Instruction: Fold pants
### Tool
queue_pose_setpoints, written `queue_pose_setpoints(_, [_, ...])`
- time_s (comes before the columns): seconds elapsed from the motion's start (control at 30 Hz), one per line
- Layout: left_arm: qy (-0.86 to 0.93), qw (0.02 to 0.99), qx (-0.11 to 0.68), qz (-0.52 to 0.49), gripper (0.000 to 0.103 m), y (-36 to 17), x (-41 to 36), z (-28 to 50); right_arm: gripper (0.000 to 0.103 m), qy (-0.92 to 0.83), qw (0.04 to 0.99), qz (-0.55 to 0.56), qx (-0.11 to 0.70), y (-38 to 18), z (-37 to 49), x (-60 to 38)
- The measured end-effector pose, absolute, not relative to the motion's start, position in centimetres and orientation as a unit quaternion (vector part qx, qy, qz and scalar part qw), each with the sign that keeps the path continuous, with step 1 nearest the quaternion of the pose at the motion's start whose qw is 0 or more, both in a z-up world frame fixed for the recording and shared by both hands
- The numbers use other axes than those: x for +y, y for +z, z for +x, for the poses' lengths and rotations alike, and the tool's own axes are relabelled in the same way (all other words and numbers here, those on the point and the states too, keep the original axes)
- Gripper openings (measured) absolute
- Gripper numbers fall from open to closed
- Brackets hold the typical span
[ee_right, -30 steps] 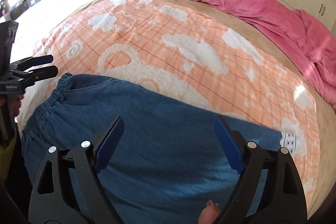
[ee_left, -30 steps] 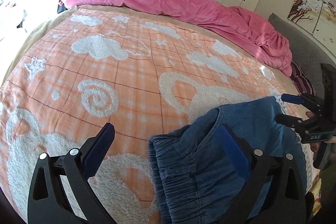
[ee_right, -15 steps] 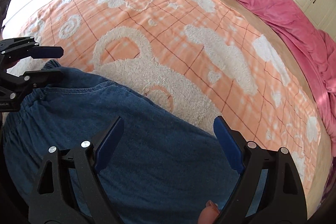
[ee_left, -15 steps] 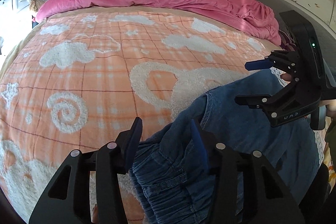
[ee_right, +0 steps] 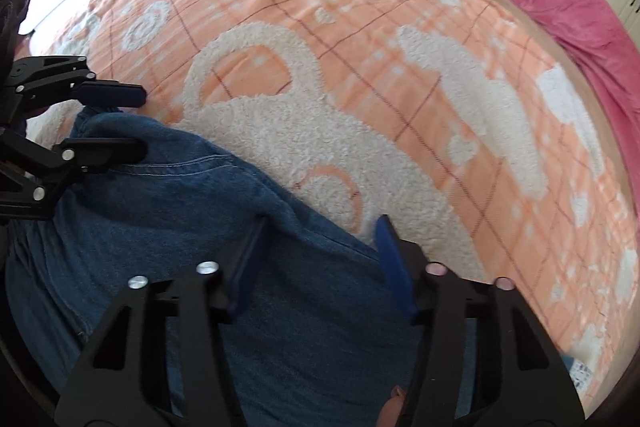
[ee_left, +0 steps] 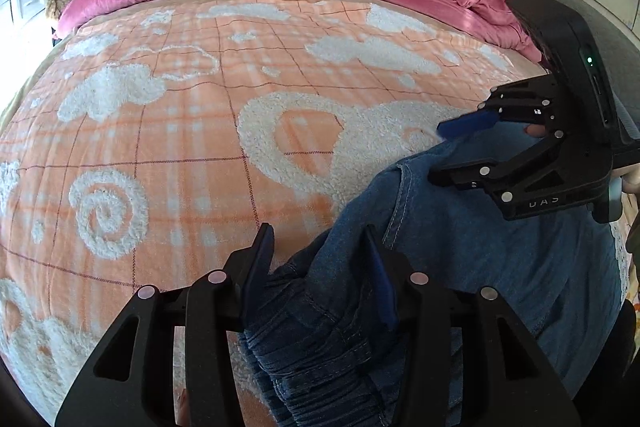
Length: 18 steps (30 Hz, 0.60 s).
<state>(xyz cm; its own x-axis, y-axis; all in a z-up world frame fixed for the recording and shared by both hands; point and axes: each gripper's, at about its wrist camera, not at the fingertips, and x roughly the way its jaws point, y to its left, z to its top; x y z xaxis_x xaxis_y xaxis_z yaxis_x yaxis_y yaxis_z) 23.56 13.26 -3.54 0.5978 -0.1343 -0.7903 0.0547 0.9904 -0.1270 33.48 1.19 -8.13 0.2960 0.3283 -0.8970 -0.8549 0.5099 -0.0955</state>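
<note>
Left wrist view: left gripper [ee_left: 318, 267] is pinching the gathered waistband of blue denim pants [ee_left: 500, 267], lying on the orange plaid fleece blanket [ee_left: 180, 131]. Right gripper [ee_right: 316, 255] is straddling the pants' far edge, jaws partly closed; both should be lifting evenly.
</note>
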Motion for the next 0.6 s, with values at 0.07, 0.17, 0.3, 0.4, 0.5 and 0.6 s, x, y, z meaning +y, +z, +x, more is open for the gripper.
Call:
queue_pose_setpoints(0.07, [-0.053,0.894,0.443,-0.040,0.045,-3.5,13.2,23.6,0.011,0.415,0.745,-0.284,0.438,-7.9,32.9,1.3])
queue_pose_setpoints(0.17, [-0.052,0.895,0.440,-0.044,0.047,-3.5,13.3,23.6,0.004,0.420,0.758,-0.242,0.436,-7.3,32.3,0.3])
queue_pose_setpoints(0.3, [-0.051,0.897,0.436,-0.047,0.049,-3.5,13.5,23.6,0.003,0.429,0.785,-0.190,0.405,-5.4,30.9,-2.0])
queue_pose_setpoints(0.4, [-0.059,0.903,0.424,-0.040,0.049,-3.1,13.1,23.3,0.003,0.428,0.798,-0.174,0.386,-4.0,29.6,-3.1])
queue_pose_setpoints(0.5, [-0.080,0.898,0.428,-0.058,0.025,-2.6,12.8,22.8,0.003,0.419,0.808,-0.172,0.378,-3.0,28.6,-3.4])
queue_pose_setpoints(0.6, [-0.097,0.902,0.416,-0.064,0.013,-1.9,12.6,21.7,0.003,0.405,0.819,-0.174,0.367,-2.3,27.3,-3.8])
